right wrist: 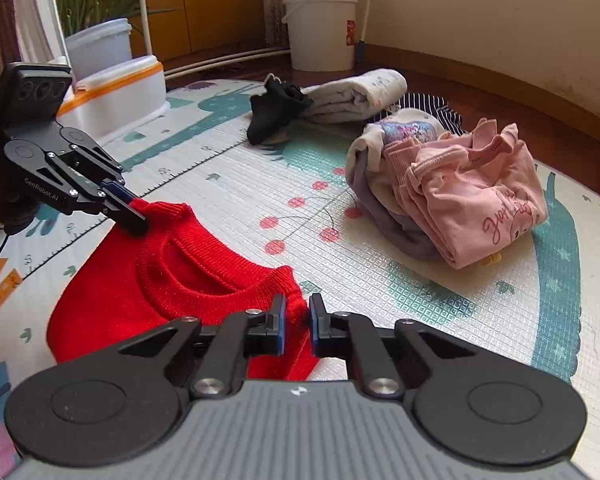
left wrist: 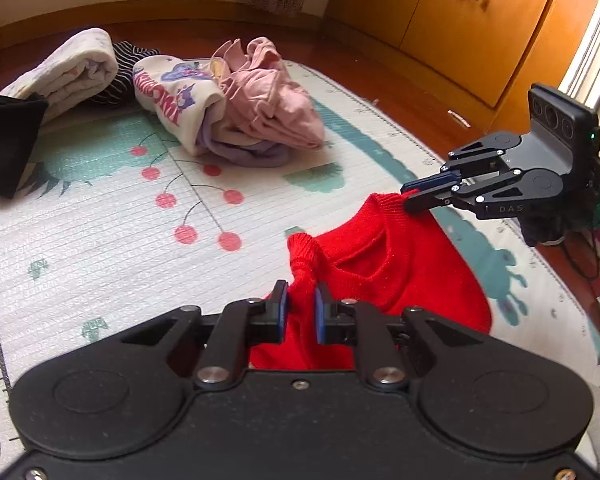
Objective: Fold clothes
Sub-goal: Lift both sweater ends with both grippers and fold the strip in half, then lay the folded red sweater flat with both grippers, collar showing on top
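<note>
Both tongs clamped on red sweater (right wrist: 148,280): left tongs (left wrist: 301,304) and right tongs (right wrist: 298,312) gripping shoulders; folded pile (right wrist: 460,200) at 2 o'clock.

A sweater (right wrist: 140,280) lies on the mat (right wrist: 420,320) at lower left; a clothes pile (right wrist: 460,200) sits right, a bucket (right wrist: 320,20) beyond.

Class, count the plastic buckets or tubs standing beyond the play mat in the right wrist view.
3: a tall white bucket by the wall, a white planter bucket at left, an orange-rimmed tub before it. Others may be hidden.
</note>
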A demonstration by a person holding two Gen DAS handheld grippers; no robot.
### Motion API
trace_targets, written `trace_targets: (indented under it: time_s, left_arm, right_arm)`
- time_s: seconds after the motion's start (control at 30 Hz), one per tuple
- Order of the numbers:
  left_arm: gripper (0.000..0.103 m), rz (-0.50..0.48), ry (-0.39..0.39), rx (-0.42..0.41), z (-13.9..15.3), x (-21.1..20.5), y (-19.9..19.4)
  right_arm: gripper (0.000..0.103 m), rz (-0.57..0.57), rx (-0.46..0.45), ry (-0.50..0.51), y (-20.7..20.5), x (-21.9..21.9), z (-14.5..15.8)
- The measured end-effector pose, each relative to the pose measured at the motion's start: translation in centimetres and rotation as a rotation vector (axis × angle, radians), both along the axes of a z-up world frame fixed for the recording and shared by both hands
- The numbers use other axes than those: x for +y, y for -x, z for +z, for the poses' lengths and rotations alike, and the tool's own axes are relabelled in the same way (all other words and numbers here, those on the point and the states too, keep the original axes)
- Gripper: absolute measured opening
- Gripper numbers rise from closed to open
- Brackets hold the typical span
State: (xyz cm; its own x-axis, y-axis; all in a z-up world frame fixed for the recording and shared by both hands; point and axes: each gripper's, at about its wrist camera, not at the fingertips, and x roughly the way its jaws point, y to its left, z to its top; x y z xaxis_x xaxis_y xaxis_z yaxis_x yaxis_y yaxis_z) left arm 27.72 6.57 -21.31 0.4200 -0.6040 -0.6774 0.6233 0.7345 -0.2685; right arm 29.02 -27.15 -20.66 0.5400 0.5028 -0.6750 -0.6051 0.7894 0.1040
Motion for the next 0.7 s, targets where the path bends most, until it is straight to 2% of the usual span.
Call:
trace_targets:
  time_s: [0.23, 0.53, 0.57, 0.63, 0.7]
  left_arm:
    - [0.011, 0.034, -0.067, 0.009, -2.4, -0.2, -0.7]
    - [0.011, 0.077, -0.095, 0.033, -4.5, -0.8, -1.5]
    - [0.013, 0.088, -0.097, 0.032, -4.6, -0.8, -1.5]
    - [0.028, 0.125, -0.101, 0.033, -4.4, -0.6, -1.6]
    - [0.039, 0.167, -0.102, 0.036, -4.0, -0.1, -1.6]
  right_arm:
    - [0.014, -0.031, 0.053, 0.023, -2.2, 1.2, -2.5]
    - [0.014, -0.103, 0.112, 0.016, -3.2, 1.2, -4.6]
    - [0.015, -0.111, 0.116, 0.014, -3.2, 1.2, -4.7]
    - [0.017, -0.144, 0.131, -0.002, -3.4, 0.8, -4.8]
    - [0.036, -0.18, 0.122, -0.025, -3.1, -0.1, -4.4]
